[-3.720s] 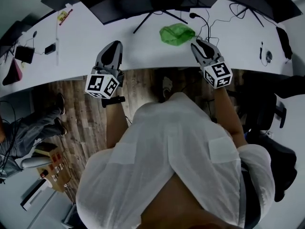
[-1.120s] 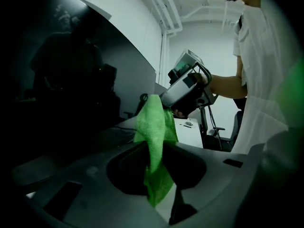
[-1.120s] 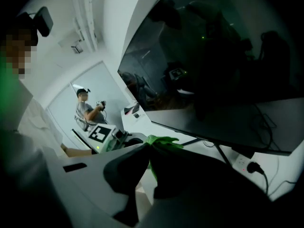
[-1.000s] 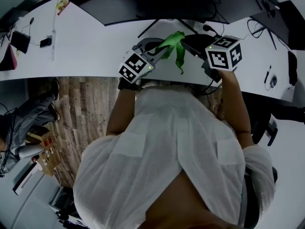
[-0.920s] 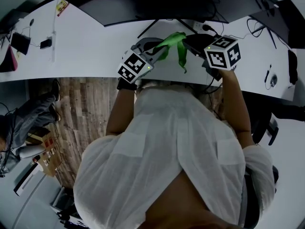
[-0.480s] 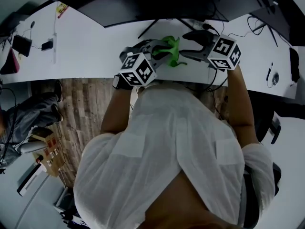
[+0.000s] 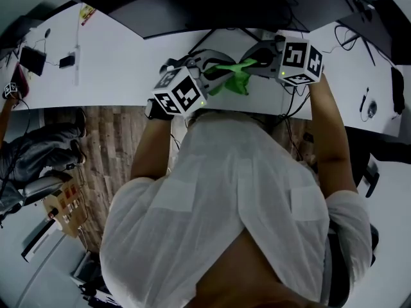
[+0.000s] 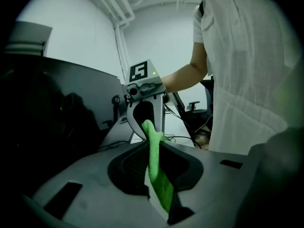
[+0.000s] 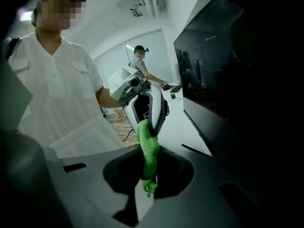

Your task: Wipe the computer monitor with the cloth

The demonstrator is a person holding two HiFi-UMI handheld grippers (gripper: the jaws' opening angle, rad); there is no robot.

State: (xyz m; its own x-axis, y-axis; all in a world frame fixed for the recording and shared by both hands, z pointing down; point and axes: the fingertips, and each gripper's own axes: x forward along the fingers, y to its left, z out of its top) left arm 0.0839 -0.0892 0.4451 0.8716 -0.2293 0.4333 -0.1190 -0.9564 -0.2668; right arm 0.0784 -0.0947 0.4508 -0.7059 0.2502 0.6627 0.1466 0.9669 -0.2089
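- At 9 o'clock, I am clamping my left gripper (image 7: 215,71) on one end of the green cloth (image 7: 232,76).
- The cloth is stretching between both tools over the desk (image 7: 115,63), with the monitor (image 7: 212,5) at 12 o'clock.
- At 3 o'clock, my right gripper (image 7: 255,61) is pinching the other end, seemingly firmly.
- I am readying the cloth; next, I judge, it needs lifting flat against the screen.

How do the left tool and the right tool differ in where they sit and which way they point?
In the head view the left tool sits near the front edge of the desk, while the right tool is farther in, closer to the monitor. The left tool points up and right in that view; the right tool points left. Both are shut on the green cloth stretched between them.
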